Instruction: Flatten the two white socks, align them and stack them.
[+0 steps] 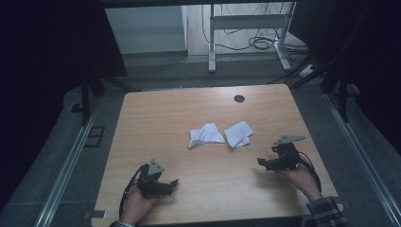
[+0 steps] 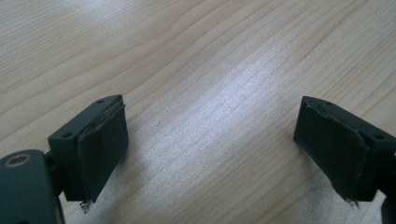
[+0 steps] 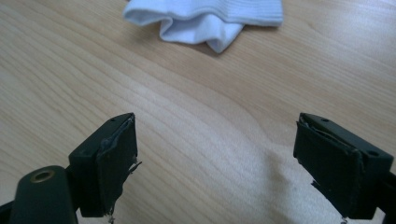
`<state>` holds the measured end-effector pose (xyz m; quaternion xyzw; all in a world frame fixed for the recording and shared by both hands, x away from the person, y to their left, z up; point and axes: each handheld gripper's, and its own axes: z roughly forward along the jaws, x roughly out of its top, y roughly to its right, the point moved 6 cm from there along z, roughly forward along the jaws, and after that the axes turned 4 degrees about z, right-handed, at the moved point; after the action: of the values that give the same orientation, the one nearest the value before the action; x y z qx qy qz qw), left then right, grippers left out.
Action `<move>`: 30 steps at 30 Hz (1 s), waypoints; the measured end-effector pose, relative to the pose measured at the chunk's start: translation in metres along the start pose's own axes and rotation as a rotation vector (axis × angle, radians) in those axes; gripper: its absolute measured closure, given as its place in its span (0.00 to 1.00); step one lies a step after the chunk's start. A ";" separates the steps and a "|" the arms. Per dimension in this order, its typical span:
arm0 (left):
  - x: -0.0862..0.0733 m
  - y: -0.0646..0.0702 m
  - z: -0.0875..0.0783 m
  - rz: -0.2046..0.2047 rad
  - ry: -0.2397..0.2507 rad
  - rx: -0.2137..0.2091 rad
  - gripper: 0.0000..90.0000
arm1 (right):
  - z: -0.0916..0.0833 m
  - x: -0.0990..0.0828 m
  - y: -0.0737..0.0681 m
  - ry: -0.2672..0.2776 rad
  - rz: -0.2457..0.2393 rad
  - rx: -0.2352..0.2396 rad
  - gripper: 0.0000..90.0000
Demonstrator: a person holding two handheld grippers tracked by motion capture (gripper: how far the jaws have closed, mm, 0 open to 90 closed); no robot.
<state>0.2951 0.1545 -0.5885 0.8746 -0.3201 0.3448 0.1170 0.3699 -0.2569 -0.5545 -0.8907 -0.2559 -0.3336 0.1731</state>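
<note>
Dim room around a pale wooden table

The table (image 1: 156,123) has a round black grommet (image 1: 239,98) near its far edge and stands on grey floor (image 1: 56,156), with metal rails (image 1: 66,165) along both sides. Beyond it a white desk frame (image 1: 248,23) stands over loose cables (image 1: 260,42) before a pale wall (image 1: 146,28); the sides are dark.

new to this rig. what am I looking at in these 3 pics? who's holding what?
No robot here: a person holds a hand-held two-jaw tool in each hand at a wooden table. The high view looks down from above: left tool, right tool, both resting near the table's front edge. The other two pictures come from cameras riding on each tool, looking along its black jaws. Two crumpled white cloths lie mid-table, left cloth and right cloth; the right tool's camera sees one ahead. Both tools are open and hold nothing.
</note>
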 end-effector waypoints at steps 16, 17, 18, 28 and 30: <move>0.000 0.000 0.000 0.003 -0.001 -0.002 0.11 | 0.015 0.029 0.004 0.004 0.080 0.027 0.20; 0.000 0.000 0.000 0.003 -0.001 -0.002 0.11 | 0.015 0.029 0.004 0.004 0.080 0.027 0.20; 0.000 0.000 0.000 0.001 -0.001 -0.002 0.11 | 0.018 0.033 0.005 0.001 0.084 0.022 0.22; 0.000 0.000 0.000 0.000 -0.001 -0.002 0.11 | 0.032 0.048 0.010 0.015 0.063 -0.035 0.43; 0.000 0.000 0.000 0.000 0.000 -0.002 0.11 | 0.036 0.051 0.012 0.014 0.053 -0.044 0.48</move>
<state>0.2953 0.1545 -0.5885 0.8746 -0.3205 0.3443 0.1177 0.4280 -0.2325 -0.5469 -0.8984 -0.2235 -0.3407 0.1643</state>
